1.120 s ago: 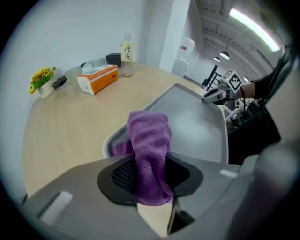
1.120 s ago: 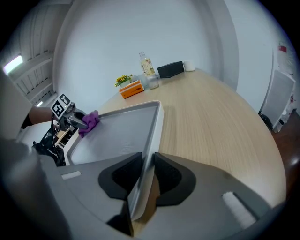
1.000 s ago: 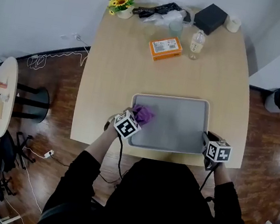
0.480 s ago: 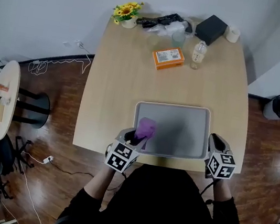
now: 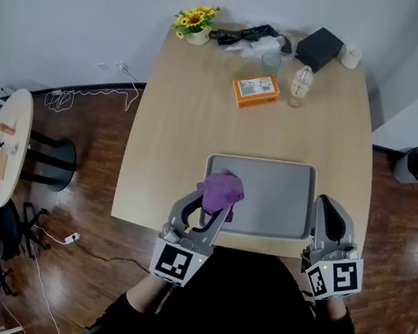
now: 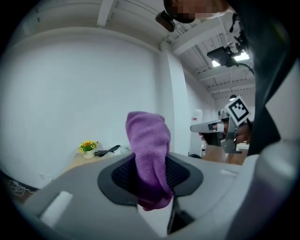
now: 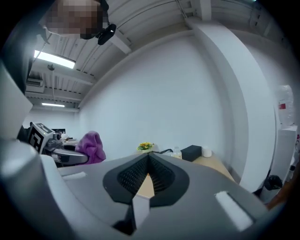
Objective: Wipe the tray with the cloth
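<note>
Clamps purple cloth (image 6: 147, 136) between pads of left gripper (image 6: 150, 174), bunched end poking up past the tips. Shows right gripper (image 6: 220, 129) off to the right, sunflowers (image 6: 87, 146) far beyond left jaw.

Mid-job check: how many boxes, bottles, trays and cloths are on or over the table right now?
Boxes: 2, an orange box and a black box
Bottles: 1, a clear bottle
Trays: 1, the grey tray
Cloths: 1, the purple cloth, gripped in the left tool
Total: 5
</note>
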`<state>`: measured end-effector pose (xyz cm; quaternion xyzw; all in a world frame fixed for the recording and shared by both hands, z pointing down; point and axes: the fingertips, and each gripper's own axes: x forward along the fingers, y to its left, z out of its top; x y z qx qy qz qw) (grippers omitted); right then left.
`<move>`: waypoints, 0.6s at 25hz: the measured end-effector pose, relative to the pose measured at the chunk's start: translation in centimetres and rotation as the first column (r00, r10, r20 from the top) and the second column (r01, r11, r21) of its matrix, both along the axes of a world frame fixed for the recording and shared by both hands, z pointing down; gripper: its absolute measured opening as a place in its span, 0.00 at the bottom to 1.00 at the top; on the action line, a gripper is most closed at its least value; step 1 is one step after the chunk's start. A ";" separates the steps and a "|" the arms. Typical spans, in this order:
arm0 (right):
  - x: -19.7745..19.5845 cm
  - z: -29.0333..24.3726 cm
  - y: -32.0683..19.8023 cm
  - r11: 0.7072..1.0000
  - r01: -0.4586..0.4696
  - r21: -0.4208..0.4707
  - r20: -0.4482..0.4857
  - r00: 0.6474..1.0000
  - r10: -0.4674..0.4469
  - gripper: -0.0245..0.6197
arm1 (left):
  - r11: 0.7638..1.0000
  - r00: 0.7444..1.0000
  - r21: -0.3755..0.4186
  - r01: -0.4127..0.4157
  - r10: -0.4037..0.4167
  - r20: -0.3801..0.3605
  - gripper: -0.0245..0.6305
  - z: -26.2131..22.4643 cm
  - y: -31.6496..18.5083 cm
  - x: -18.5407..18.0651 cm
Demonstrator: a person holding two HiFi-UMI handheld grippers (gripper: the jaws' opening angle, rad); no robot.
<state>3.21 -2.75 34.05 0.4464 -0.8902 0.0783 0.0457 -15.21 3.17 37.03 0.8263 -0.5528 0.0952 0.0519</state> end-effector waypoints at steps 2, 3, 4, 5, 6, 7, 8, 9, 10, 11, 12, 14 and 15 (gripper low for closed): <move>0.4 -0.6 -0.2 1.000 -0.014 0.011 0.008 1.000 0.014 0.04 | 0.996 0.997 -0.056 0.073 -0.070 0.045 0.23 2.2 -0.2 -3.0; 0.9 -0.8 -0.4 0.999 -0.030 0.013 0.013 0.999 0.029 0.04 | 0.988 0.991 -0.094 0.125 -0.119 0.064 0.23 3.7 -0.3 -5.3; 1.5 -1.0 -0.7 0.999 -0.048 0.012 0.017 0.999 0.048 0.04 | 0.974 0.982 -0.138 0.179 -0.169 0.082 0.23 5.6 -0.4 -7.6; 2.2 -1.0 -1.0 0.998 -0.067 0.010 0.020 0.998 0.067 0.04 | 0.956 0.972 -0.186 0.228 -0.211 0.107 0.23 7.8 -0.3 -10.0; 2.8 -1.0 -1.3 0.996 -0.084 0.005 0.020 0.996 0.084 0.04 | 0.933 0.961 -0.238 0.269 -0.242 0.136 0.23 10.4 -0.1 -12.1; 3.4 -0.9 -1.5 0.995 -0.099 0.000 0.018 0.995 0.099 0.04 | 0.907 0.951 -0.293 0.302 -0.264 0.160 0.23 13.2 0.2 -13.9; 3.8 -0.8 -1.6 0.994 -0.111 -0.006 0.016 0.994 0.111 0.04 | 0.877 0.943 -0.349 0.329 -0.284 0.176 0.23 16.0 0.5 -15.4; 4.1 -0.6 -1.7 0.993 -0.119 -0.013 0.017 0.993 0.119 0.04 | 0.846 0.936 -0.401 0.351 -0.301 0.186 0.23 18.6 0.9 -16.6; 4.2 -0.5 -1.8 0.992 -0.123 -0.019 0.019 0.992 0.123 0.04 | 0.816 0.930 -0.447 0.368 -0.314 0.193 0.23 20.9 1.3 -17.5; 4.3 -0.5 -1.8 0.992 -0.124 -0.024 0.021 0.992 0.125 0.04 | 0.788 0.925 -0.485 0.379 -0.324 0.197 0.23 22.9 1.6 -18.1; 4.3 -0.4 -1.8 0.992 -0.124 -0.027 0.021 0.992 0.124 0.04 | 0.762 0.923 -0.521 0.385 -0.332 0.196 0.23 24.6 1.8 -18.5; 4.2 -0.2 -1.8 0.992 -0.120 -0.034 0.017 0.993 0.121 0.04 | 0.709 0.922 -0.594 0.379 -0.347 0.175 0.25 27.3 2.3 -18.8; 4.0 -0.1 -1.7 0.992 -0.118 -0.038 0.017 0.993 0.118 0.04 | 0.685 0.923 -0.628 0.369 -0.351 0.160 0.28 28.3 2.5 -18.7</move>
